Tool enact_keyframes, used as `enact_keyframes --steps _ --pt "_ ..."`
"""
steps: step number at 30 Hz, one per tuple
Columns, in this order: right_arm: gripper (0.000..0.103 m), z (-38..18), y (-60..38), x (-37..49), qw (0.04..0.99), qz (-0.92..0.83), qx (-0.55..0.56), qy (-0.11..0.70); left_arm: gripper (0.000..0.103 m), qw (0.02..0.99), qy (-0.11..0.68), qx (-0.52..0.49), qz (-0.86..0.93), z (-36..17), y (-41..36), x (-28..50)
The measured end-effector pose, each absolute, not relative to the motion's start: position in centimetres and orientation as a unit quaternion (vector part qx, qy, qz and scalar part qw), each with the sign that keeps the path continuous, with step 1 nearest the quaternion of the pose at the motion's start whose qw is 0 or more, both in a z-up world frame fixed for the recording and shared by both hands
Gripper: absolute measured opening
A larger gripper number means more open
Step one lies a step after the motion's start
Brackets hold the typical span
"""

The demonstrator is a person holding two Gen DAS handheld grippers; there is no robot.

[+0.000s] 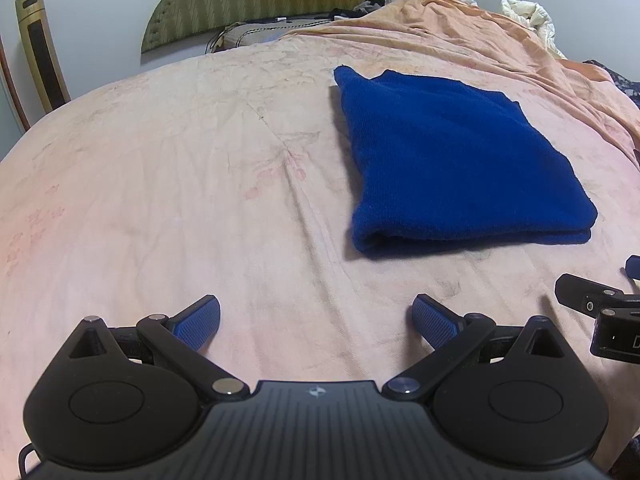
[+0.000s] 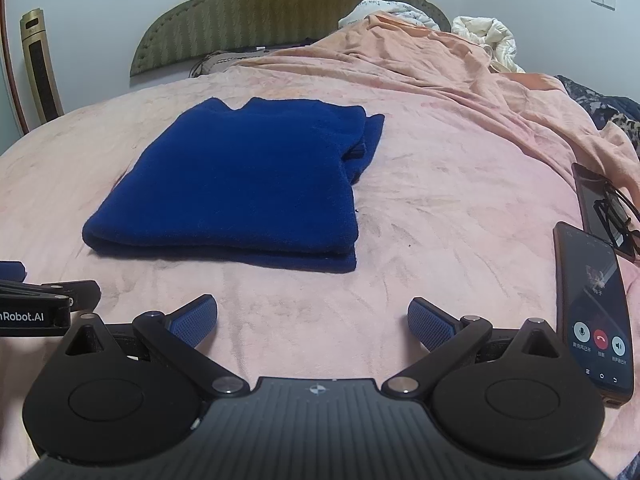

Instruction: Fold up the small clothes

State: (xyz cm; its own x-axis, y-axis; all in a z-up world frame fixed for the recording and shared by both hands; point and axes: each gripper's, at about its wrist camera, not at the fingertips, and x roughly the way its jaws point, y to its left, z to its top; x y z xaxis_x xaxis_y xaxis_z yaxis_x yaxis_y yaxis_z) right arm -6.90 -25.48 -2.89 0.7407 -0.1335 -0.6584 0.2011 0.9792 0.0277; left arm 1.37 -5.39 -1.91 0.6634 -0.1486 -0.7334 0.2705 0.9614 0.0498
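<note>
A dark blue knitted garment (image 1: 452,156) lies folded into a thick rectangle on the pink bedsheet (image 1: 160,184). In the right wrist view the garment (image 2: 240,184) sits ahead and to the left. My left gripper (image 1: 316,320) is open and empty, low over the sheet, short of the garment and to its left. My right gripper (image 2: 312,320) is open and empty, just short of the garment's near edge. Each gripper shows at the side of the other's view: the right one (image 1: 600,312) and the left one (image 2: 44,304).
Two phones lie at the right: one with a lit call screen (image 2: 596,312), another (image 2: 600,204) with glasses (image 2: 616,216) on it. A rumpled orange blanket (image 2: 460,64) and white bedding (image 2: 488,32) pile at the back right. A green headboard (image 2: 280,16) stands behind.
</note>
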Motion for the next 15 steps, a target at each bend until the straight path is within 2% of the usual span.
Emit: enact_keyframes --steps 15 --pt "0.102 -2.91 -25.58 -6.95 0.932 -0.089 0.049 0.349 0.103 0.909 0.393 0.082 -0.114 -1.89 -5.64 1.19"
